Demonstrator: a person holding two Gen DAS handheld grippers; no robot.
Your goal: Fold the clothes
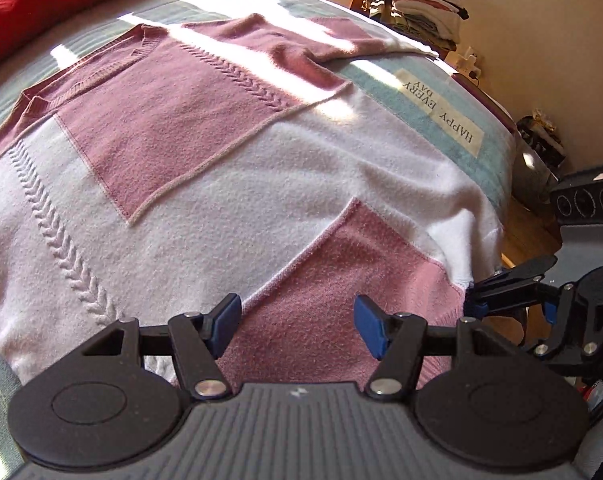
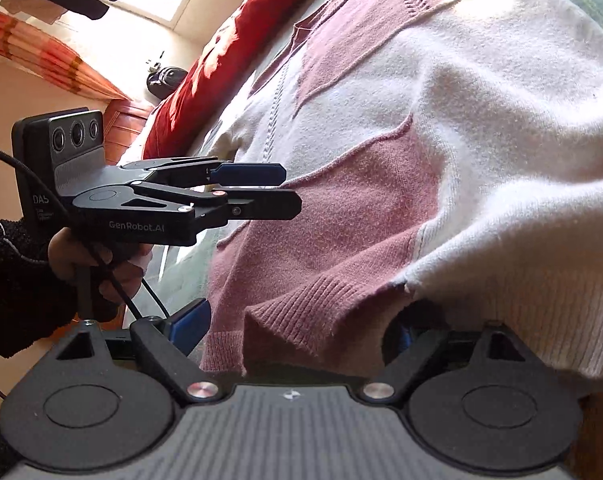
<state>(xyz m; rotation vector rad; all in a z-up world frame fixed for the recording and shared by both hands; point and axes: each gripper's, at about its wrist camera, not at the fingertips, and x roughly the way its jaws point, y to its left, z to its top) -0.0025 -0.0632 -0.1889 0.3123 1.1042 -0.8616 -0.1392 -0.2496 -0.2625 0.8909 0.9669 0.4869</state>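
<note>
sweater x1 | claws x2: left claw, right claw | red pillow x1 | bed x1 | folded stack x1

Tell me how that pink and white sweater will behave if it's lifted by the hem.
The sweater will probably drape and sag, since its knit already wrinkles over the bed. The fuzzy surface should grip the blue pads rather than slip. The folded-in sleeve lies loose, so it may fall open.
</note>
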